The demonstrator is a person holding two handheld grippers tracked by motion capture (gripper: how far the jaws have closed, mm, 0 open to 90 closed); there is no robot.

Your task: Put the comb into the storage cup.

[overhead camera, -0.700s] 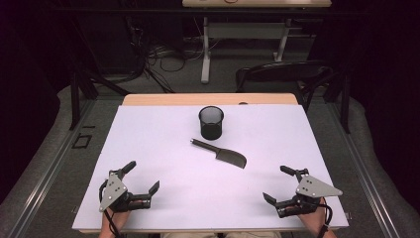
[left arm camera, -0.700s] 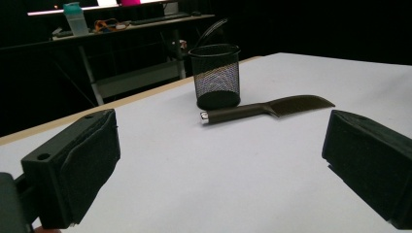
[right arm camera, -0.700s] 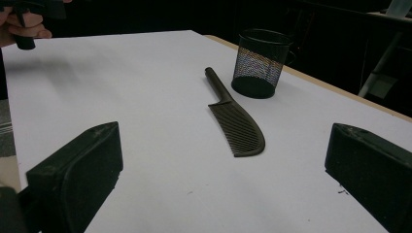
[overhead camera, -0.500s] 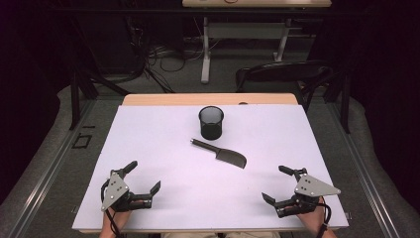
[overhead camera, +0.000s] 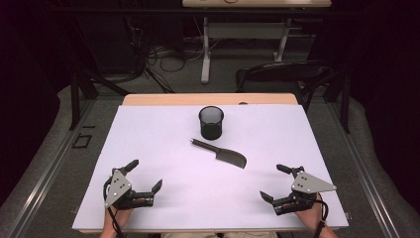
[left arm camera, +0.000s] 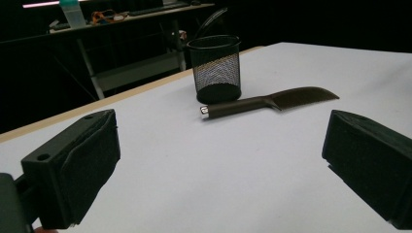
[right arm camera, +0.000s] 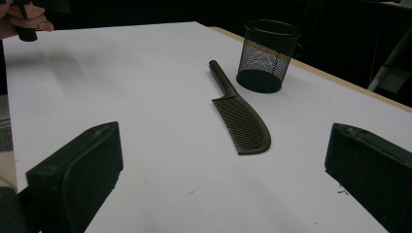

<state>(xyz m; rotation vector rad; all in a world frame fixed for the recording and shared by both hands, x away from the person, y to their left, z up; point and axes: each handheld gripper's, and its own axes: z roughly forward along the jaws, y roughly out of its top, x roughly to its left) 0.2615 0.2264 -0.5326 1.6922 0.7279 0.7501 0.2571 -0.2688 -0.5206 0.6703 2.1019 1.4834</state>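
Both sets of jaws spread wide, nothing between the pads. Left gripper sits low at the near-left of the sheet, right gripper at the near-right, well apart from each other. Pads are blocky black foam-like slabs with rounded corners, matte; a grey three-cornered plate tops each gripper.

Room: broad bare stretch of white sheet between and ahead of both grippers. Near edge of the sheet runs just behind the hands. Far edge meets a strip of tan wooden table; side edges drop off to grey floor.

Comb: dark, matte, flat on the sheet near centre. Round straight handle with a pale end cap, wide curved toothed blade with fine parallel teeth. Handle points toward the far-left, blade toward the near-right. It lies ahead of both grippers, near neither, somewhat closer to the right one. In the left gripper view it lies crosswise; in the right gripper view it runs lengthwise, blade end nearest.

Black wire-mesh cup, cylindrical, upright, stands just beyond the handle end, apart from it.
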